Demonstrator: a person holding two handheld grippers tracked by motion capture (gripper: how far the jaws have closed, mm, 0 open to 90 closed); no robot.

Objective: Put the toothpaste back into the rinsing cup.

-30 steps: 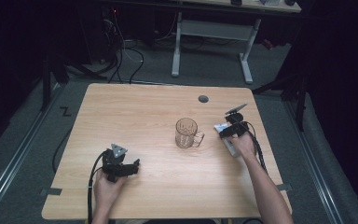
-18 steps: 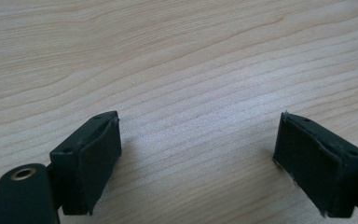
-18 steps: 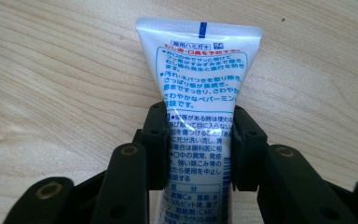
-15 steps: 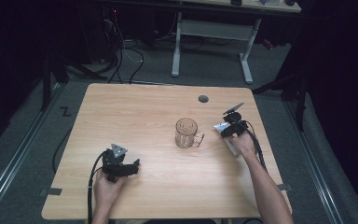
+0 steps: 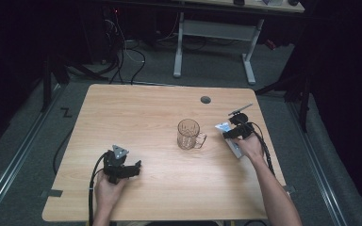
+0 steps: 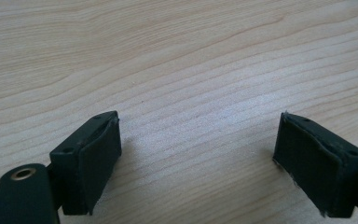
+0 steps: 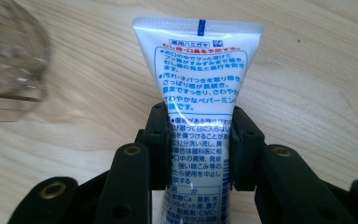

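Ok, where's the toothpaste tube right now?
The tube is clamped in the right gripper, at the table's right side, just right of the glass mug.

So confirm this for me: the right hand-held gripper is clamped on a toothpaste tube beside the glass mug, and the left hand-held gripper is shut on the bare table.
Not quite. The left hand-held gripper is open, not shut: the left gripper view shows its jaws wide apart over the bare table. The rest holds: the right hand-held gripper is clamped on the toothpaste tube beside the glass mug.

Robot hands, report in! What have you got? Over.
Right gripper shut on toothpaste tube. Left gripper open, empty. Glass mug beside tube, nothing between.
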